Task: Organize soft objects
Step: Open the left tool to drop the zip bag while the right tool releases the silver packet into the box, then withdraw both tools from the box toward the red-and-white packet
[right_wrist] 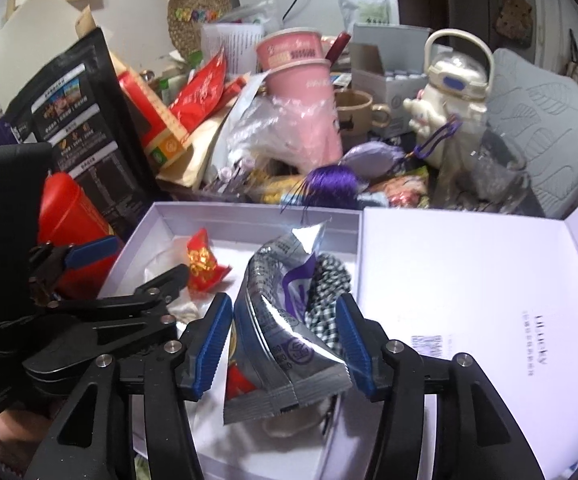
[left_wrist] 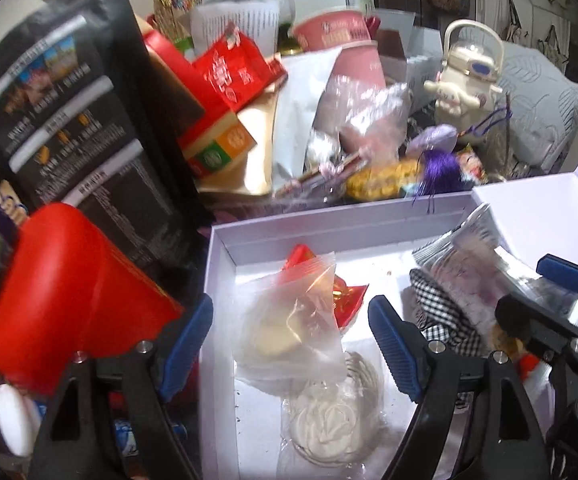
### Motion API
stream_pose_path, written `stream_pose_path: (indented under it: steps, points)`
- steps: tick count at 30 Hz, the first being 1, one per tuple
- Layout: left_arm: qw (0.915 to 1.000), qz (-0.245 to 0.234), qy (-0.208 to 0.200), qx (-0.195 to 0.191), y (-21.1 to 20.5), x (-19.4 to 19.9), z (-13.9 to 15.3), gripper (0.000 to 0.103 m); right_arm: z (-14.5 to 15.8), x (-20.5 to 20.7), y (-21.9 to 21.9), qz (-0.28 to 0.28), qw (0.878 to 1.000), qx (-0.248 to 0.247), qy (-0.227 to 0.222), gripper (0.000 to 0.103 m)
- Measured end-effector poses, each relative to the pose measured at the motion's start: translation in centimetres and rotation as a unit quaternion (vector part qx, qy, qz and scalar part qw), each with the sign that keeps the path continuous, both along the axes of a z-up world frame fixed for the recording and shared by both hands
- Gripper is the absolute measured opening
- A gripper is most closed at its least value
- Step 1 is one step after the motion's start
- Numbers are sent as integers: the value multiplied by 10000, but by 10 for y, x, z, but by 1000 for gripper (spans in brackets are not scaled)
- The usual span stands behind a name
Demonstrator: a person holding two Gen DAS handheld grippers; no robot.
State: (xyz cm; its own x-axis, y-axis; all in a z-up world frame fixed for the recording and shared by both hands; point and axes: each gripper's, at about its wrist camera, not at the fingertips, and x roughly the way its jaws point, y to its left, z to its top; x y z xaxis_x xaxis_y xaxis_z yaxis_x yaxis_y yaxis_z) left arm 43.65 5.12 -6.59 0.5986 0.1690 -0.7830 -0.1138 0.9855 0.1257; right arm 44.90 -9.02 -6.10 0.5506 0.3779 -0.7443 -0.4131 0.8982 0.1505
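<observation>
An open white box (left_wrist: pixel 225 248) (right_wrist: pixel 161 216) lies below both grippers. In it lie a clear zip bag (left_wrist: pixel 289 320) with a pale item, a red-and-gold packet (left_wrist: pixel 349 300) (right_wrist: pixel 203 264), a pale coiled thing in plastic (left_wrist: pixel 329 420), a black-and-white checked cloth (left_wrist: pixel 441 308) (right_wrist: pixel 329 284) and a silver pouch (left_wrist: pixel 461 248) (right_wrist: pixel 285 320). My left gripper (left_wrist: pixel 289 344) (right_wrist: pixel 129 266) hangs open over the zip bag, its pads clear of it. My right gripper (right_wrist: pixel 281 346) (left_wrist: pixel 545 300) stands open around the silver pouch, which rests upright between the pads.
The box's lid (right_wrist: pixel 469 300) lies flat to the right. A red canister (left_wrist: pixel 69 300) and a tall black bag (left_wrist: pixel 69 120) crowd the left side. Behind the box: pink cups (right_wrist: pixel 301 76), a purple tassel (right_wrist: pixel 329 188), a cream toy kettle (right_wrist: pixel 449 80), a grey cushion (right_wrist: pixel 549 120).
</observation>
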Motion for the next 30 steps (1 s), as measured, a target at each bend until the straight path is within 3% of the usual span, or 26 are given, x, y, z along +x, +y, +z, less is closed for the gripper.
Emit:
stream_pose_path:
  steps: [9,16,30]
  points:
    - [9978,-96,-582,-297,1,-29,42,80,34,-14,-16,-55,9990,219,-387,54]
    - [9906,-221,-1228,-557,-3,-68,80,80,66,-44,-33,-129,9965,340,-749,56]
    - [9813,-676,-1667,-680,-21,-160,125,80,107,-144,-56,-116,9898,339,-1378,58]
